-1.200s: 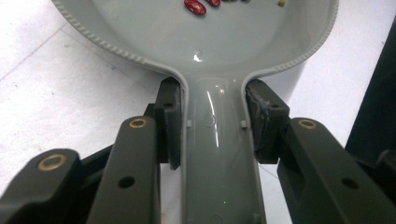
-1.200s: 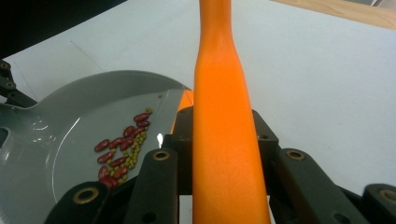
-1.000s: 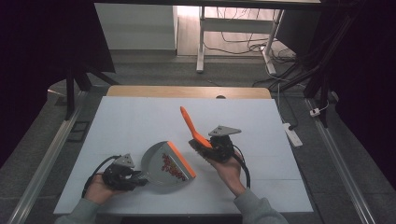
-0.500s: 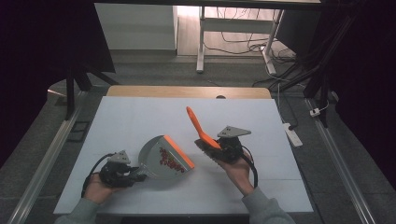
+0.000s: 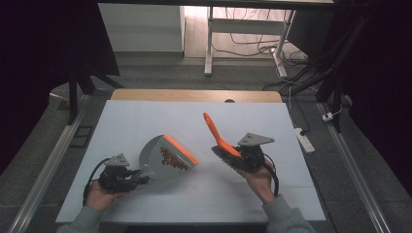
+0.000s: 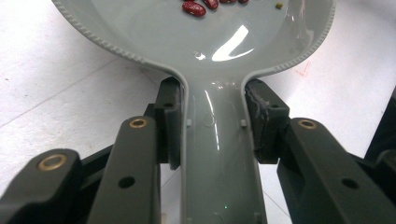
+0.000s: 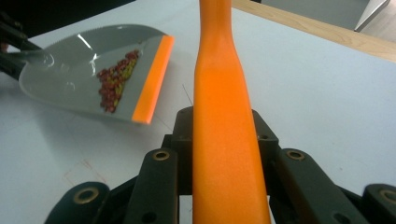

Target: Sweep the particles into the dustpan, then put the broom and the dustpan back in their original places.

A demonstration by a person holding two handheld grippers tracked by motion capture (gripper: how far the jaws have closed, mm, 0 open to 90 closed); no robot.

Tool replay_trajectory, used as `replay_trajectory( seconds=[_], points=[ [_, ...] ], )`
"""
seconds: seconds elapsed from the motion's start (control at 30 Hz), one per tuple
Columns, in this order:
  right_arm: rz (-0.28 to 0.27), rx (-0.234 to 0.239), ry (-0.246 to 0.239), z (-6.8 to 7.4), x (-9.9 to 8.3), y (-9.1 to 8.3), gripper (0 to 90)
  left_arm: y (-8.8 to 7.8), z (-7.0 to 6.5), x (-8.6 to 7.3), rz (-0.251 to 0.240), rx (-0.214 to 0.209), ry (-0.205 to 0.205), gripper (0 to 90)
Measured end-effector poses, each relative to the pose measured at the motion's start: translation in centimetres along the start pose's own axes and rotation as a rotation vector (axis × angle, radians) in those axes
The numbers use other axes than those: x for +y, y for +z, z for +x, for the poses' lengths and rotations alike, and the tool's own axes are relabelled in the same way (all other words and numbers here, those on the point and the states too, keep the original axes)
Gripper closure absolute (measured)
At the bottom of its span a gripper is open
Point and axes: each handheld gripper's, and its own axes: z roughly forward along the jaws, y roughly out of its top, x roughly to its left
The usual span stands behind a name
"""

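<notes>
Your left tool [image 5: 127, 178], at 7 o'clock, grips the dustpan [image 5: 165, 158] handle, tilted to retain beans [image 5: 172, 160]; your right tool [image 5: 241, 158] clamps the brush [image 5: 217, 135], lifted clear.

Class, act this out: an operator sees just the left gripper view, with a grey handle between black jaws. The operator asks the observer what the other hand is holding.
Observer: The right tool is clamped on a long orange plastic brush handle.
Operator: What is at the far edge of my grey plastic dustpan?
Observer: An orange strip lines its front lip.
Operator: Is the pan flat on the table?
Observer: No, in the high view its orange lip is raised, so the beans sit inside.
</notes>
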Motion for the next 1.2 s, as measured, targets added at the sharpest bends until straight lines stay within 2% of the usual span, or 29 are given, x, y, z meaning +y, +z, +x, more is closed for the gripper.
replay_trajectory(
  seconds=[0.2,0.6,0.7,0.87,1.2],
  points=[
    [0.003,0.002,-0.015,-0.4,-0.5,-0.8,70.6,-0.2,0.1,0.0,-0.012,0.018,-0.026,61.8],
    [0.018,0.007,-0.005,-0.9,-1.5,-2.2,70.6,-0.6,0.2,-0.2,-0.038,0.052,-0.068,61.8],
    [0.023,0.016,0.004,-1.1,-1.7,-2.5,70.6,-0.7,0.2,-0.3,-0.045,0.076,-0.082,61.8],
    [0.032,0.016,-0.007,-1.3,-1.9,-2.8,70.6,-1.0,-0.1,-0.5,-0.054,0.119,-0.106,61.8],
    [0.056,0.029,-0.015,-1.4,-2.7,-3.4,70.6,-1.8,-0.8,-1.8,-0.086,0.201,-0.191,61.8]
  ],
)
